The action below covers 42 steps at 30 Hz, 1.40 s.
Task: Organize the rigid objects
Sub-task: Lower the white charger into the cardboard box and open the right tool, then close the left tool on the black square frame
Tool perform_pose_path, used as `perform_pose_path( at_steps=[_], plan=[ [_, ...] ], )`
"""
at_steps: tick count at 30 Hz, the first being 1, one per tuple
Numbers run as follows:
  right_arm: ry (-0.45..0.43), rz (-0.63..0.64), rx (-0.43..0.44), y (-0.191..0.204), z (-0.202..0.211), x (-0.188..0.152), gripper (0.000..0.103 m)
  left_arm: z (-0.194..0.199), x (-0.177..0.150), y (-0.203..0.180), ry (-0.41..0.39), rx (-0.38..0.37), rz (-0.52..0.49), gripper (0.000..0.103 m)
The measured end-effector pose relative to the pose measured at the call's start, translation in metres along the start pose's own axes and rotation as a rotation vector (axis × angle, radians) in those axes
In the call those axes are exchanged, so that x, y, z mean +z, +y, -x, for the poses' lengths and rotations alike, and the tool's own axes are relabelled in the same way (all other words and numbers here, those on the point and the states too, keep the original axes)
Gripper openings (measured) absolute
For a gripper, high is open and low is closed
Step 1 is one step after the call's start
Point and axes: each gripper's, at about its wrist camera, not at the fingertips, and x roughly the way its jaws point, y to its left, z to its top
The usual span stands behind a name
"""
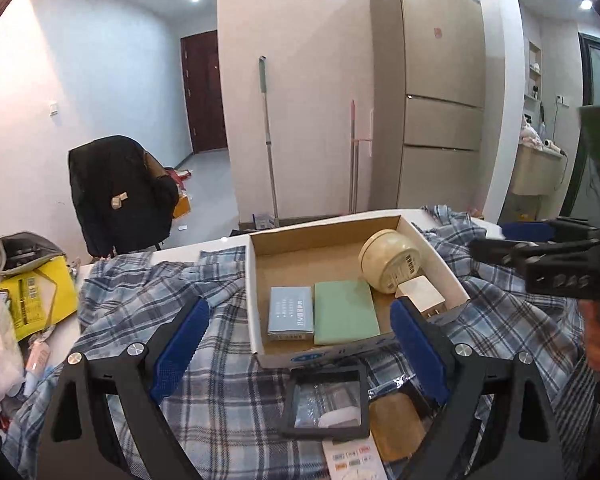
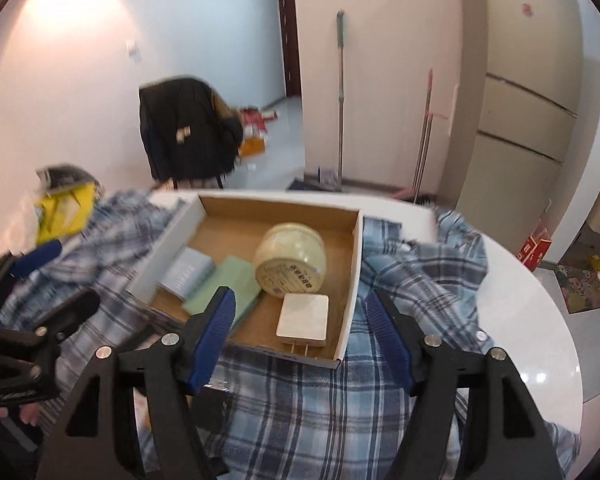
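Note:
An open cardboard box (image 1: pixel 255 292) sits on a blue plaid cloth (image 1: pixel 140 300). In it lie a cream round jar (image 1: pixel 388 260) on its side, a white charger plug (image 1: pixel 420 294), a green flat pad (image 1: pixel 346 312) and a blue-grey packet (image 1: pixel 291 312). My left gripper (image 1: pixel 300 306) is open just in front of the box, nothing between its fingers. In front of the box rest a black-framed clear case (image 1: pixel 326 404), an amber block (image 1: pixel 396 424) and a white card (image 1: pixel 354 460). My right gripper (image 2: pixel 300 296) hangs open above the charger plug (image 2: pixel 303 316) and the box's (image 2: pixel 352 280) near edge, holding nothing.
The cloth covers a white round table (image 2: pixel 540 340). A yellow bag (image 1: pixel 40 292) and clutter lie at its left edge. Behind stand a chair with a black jacket (image 1: pixel 120 196), two mop handles (image 1: pixel 270 152) and a beige fridge (image 1: pixel 440 92). The right gripper's body (image 1: pixel 540 256) shows at right.

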Motion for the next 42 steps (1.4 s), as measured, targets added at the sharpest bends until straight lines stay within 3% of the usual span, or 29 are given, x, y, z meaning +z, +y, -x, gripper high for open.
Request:
perform_pose_path(
  at_steps=[3,10,14,19,28,35,42],
  plan=[
    [-0.043,-0.011,0.035,0.002,0.024,-0.003,0.069,0.021,-0.007,0.005,-0.024,0.022,0.019,0.093],
    [-0.111,-0.003,0.077,0.010,0.049,-0.024,0.070,0.037,-0.018,0.011,-0.027,-0.044,0.039,0.094],
    [-0.123,0.007,0.016,0.009,0.036,-0.029,0.070,0.017,-0.021,0.014,0.072,-0.147,0.080,0.094],
    [-0.076,-0.060,0.075,-0.001,0.015,-0.041,0.070,0.005,-0.019,0.005,0.100,-0.134,0.044,0.094],
    [-0.008,-0.022,0.057,0.004,-0.010,-0.059,0.070,-0.034,-0.042,0.006,0.138,-0.175,0.076,0.094],
    [0.032,-0.015,0.077,0.004,-0.021,-0.062,0.070,-0.063,-0.052,0.027,0.237,-0.287,0.151,0.093],
    [0.079,-0.040,0.110,0.000,-0.030,-0.067,0.070,-0.077,-0.059,0.027,0.301,-0.330,0.165,0.093]
  ],
)
